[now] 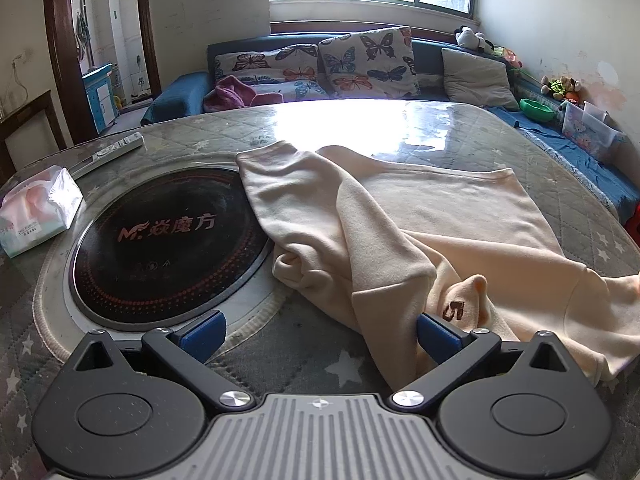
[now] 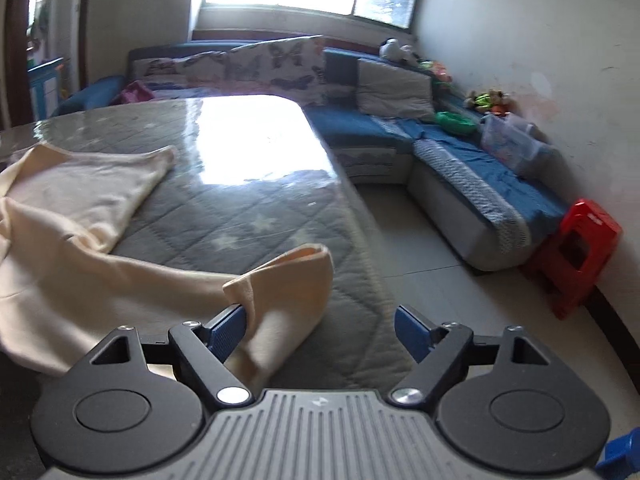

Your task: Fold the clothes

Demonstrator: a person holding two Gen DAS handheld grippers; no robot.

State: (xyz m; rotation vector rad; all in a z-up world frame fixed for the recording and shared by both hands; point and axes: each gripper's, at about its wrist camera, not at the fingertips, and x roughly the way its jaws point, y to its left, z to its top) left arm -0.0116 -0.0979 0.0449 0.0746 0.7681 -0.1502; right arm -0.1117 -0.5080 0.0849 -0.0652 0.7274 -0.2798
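Note:
A cream sweatshirt (image 1: 440, 216) lies spread on the grey quilted table (image 1: 280, 360), one sleeve folded across its body and its left edge over the black round hotplate (image 1: 168, 240). My left gripper (image 1: 320, 332) is open just above the table, with the garment's near edge between its blue fingers (image 1: 436, 334). In the right wrist view the sweatshirt (image 2: 72, 216) lies to the left, and its other sleeve cuff (image 2: 288, 288) rests loosely between the open jaws of my right gripper (image 2: 320, 330), against the left finger (image 2: 226, 330).
A tissue pack (image 1: 38, 210) and a remote control (image 1: 112, 152) lie left of the hotplate. A blue sofa (image 2: 460, 160) with butterfly pillows (image 1: 320, 64) wraps the far and right sides. A red stool (image 2: 576, 252) stands on the floor right of the table edge.

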